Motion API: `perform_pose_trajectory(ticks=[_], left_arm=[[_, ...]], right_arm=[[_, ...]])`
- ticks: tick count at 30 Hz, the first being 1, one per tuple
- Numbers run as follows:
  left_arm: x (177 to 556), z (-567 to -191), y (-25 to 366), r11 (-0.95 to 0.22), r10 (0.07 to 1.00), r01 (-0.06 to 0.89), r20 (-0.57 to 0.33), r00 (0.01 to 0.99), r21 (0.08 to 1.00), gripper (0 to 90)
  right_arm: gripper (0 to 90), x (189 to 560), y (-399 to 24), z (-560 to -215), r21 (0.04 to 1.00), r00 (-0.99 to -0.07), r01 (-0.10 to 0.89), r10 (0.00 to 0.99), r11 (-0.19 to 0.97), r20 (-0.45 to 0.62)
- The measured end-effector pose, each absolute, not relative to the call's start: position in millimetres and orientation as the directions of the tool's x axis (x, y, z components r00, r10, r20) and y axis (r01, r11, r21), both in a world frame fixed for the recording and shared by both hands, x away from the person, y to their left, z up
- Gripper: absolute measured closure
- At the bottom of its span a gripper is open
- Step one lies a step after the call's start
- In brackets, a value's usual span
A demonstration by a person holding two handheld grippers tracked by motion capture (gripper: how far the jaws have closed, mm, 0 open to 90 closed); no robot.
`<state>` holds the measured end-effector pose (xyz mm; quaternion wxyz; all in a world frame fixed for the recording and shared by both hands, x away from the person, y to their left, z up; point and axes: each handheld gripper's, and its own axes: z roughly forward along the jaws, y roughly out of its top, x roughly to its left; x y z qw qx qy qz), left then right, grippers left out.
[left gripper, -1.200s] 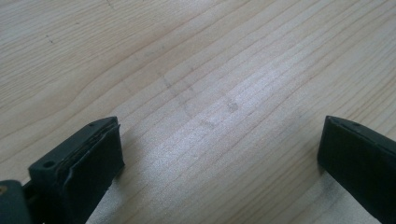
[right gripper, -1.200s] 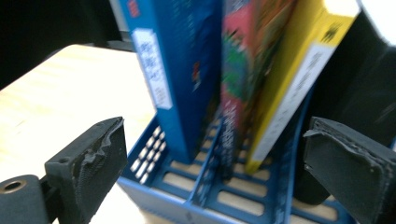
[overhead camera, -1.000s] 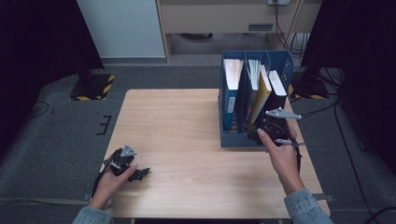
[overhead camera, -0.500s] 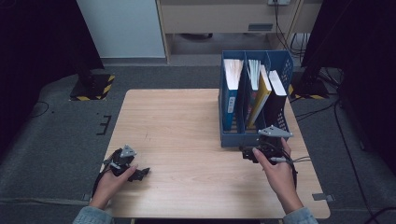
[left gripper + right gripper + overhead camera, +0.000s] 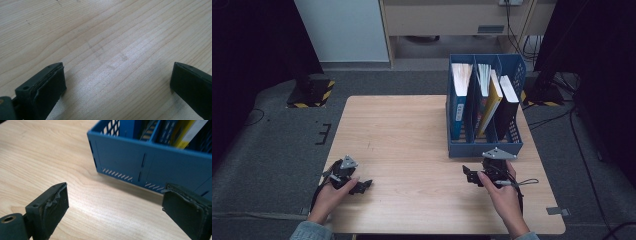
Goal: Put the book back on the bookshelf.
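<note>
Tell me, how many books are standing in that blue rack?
4, as far as shows: a blue one in the rack's left slot, one in the middle, then a yellow and a black rightward.

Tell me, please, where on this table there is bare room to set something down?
The table is bare from its left edge to the blue file rack, and between the left tool and right tool. It is crowded at the right rear, where the rack and its books stand; beside it runs a narrow strip.
</note>
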<state>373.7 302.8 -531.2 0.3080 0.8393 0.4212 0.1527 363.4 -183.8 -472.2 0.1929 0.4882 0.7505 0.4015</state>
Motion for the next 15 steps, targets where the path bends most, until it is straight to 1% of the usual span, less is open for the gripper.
perform_pose_trajectory(ticks=[15], left_arm=[[373.4, -531.4, 303.0, -0.454, 0.801, 0.612, -0.003, 0.598, 0.648, 0.0]], right_arm=[[9.0, 360.4, -168.5, -499.5, 0.766, -0.471, 0.605, 0.874, 0.218, 0.123]])
